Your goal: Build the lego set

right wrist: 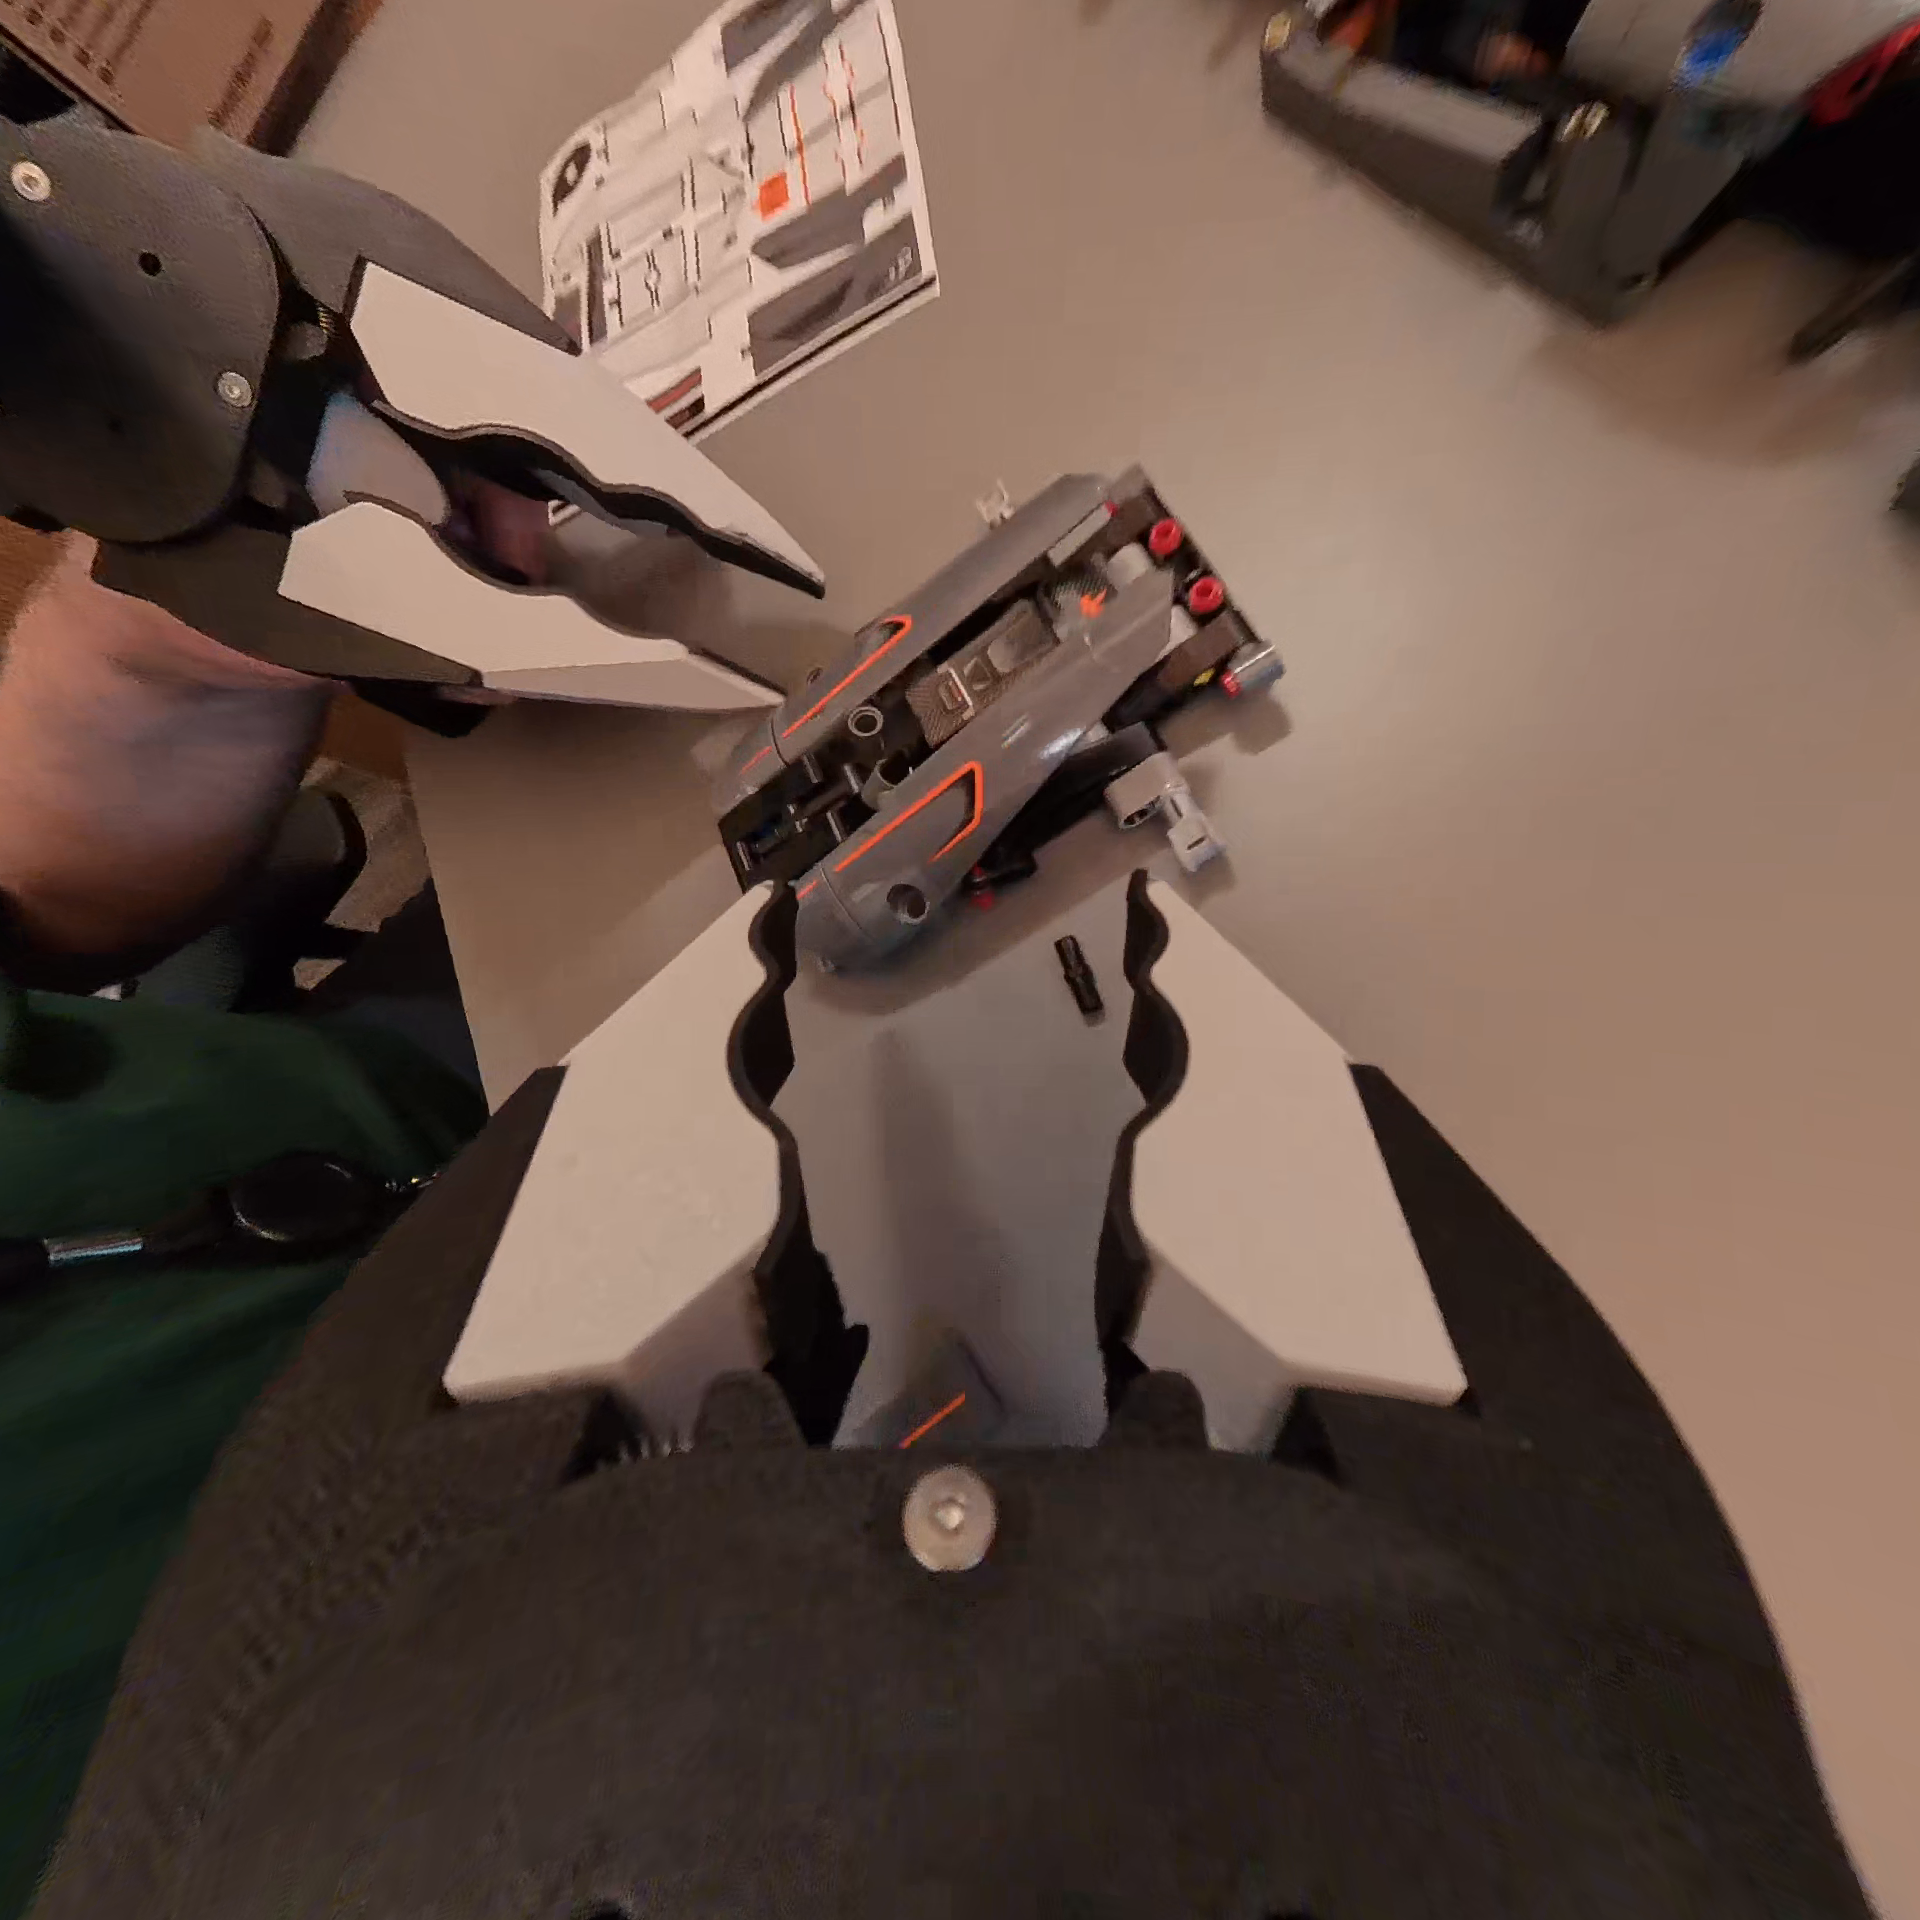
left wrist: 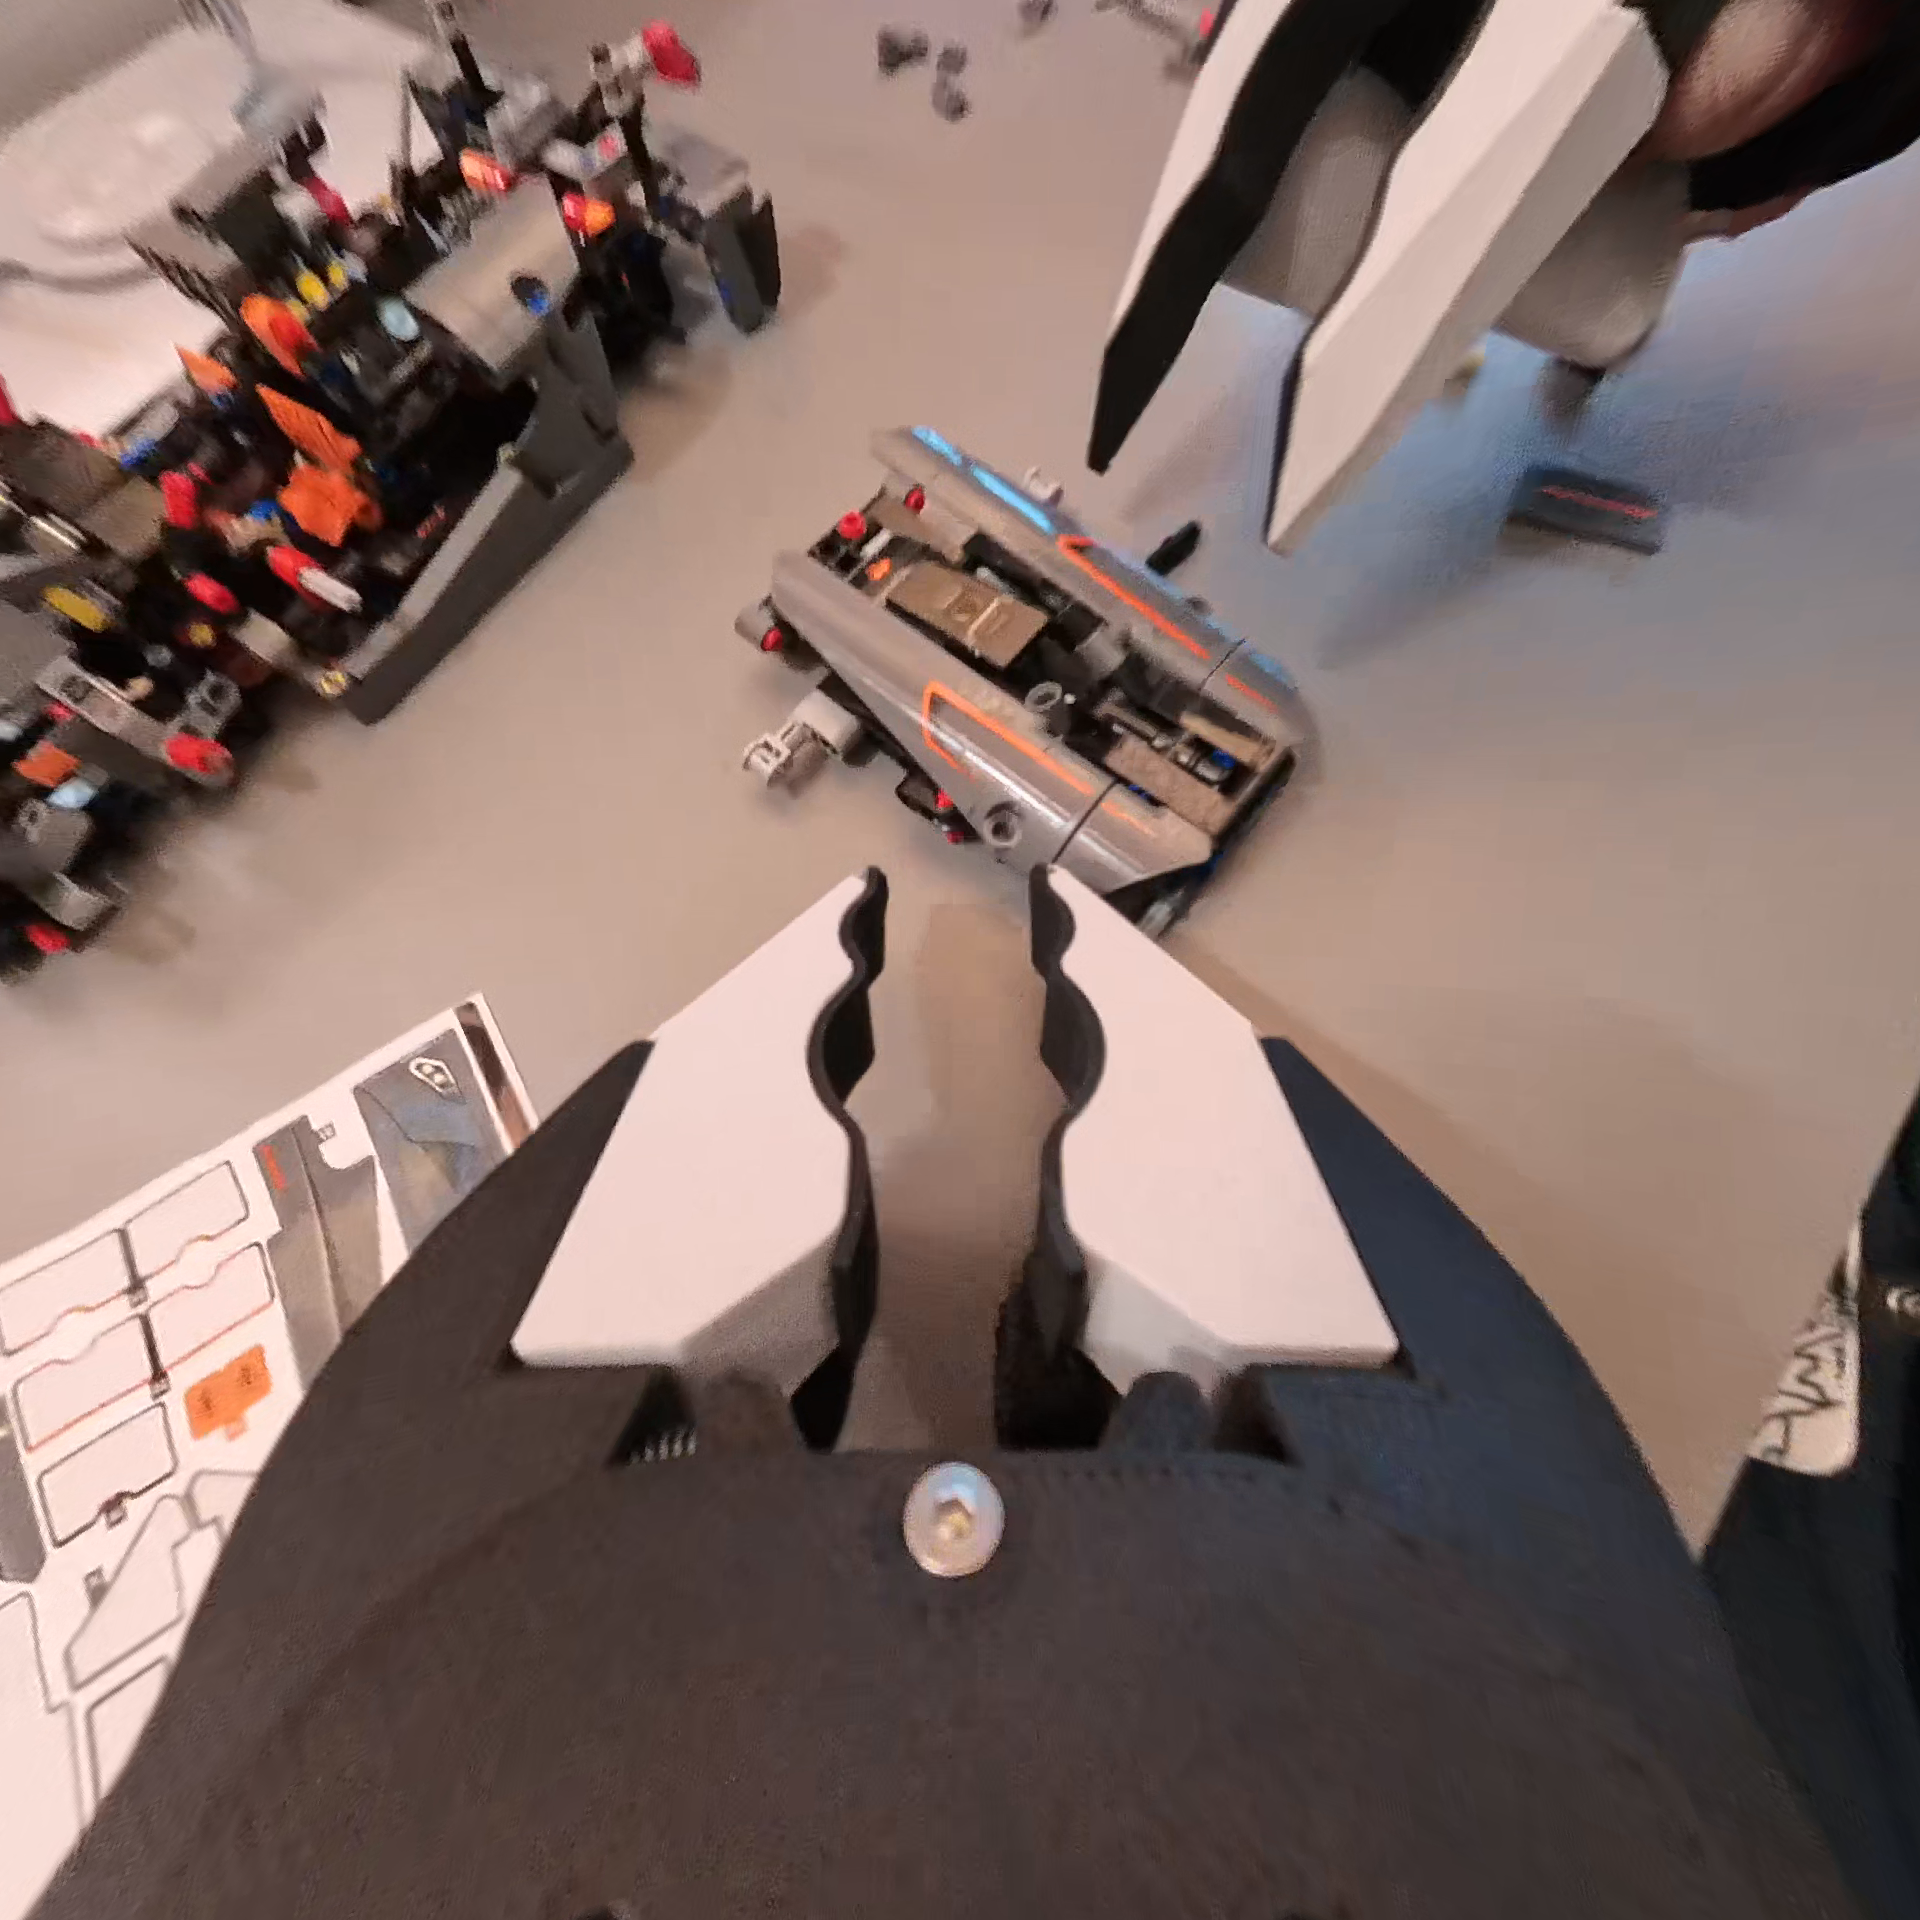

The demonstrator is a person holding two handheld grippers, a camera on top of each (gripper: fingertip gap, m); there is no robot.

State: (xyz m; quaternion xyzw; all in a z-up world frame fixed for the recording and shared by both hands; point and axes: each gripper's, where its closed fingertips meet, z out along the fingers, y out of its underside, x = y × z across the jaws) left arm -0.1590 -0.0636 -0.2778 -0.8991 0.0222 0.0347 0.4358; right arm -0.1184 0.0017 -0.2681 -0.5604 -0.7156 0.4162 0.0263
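Both jaws spread, empty: our left gripper (left wrist: 956,883) and right gripper (right wrist: 961,899) should square up to the grey car section (left wrist: 1029,665) at twelve o'clock before closing.

A grey table (left wrist: 623,831) fills both views. A brown cardboard box (right wrist: 208,62) sits past its edge, and a dark green sleeve (right wrist: 156,1195) shows at the table's near side.

Two hand-held grippers (left wrist: 956,883) (right wrist: 961,894) — one grey car section (left wrist: 1029,665), one sticker sheet (left wrist: 208,1299), one large chassis (left wrist: 291,499).
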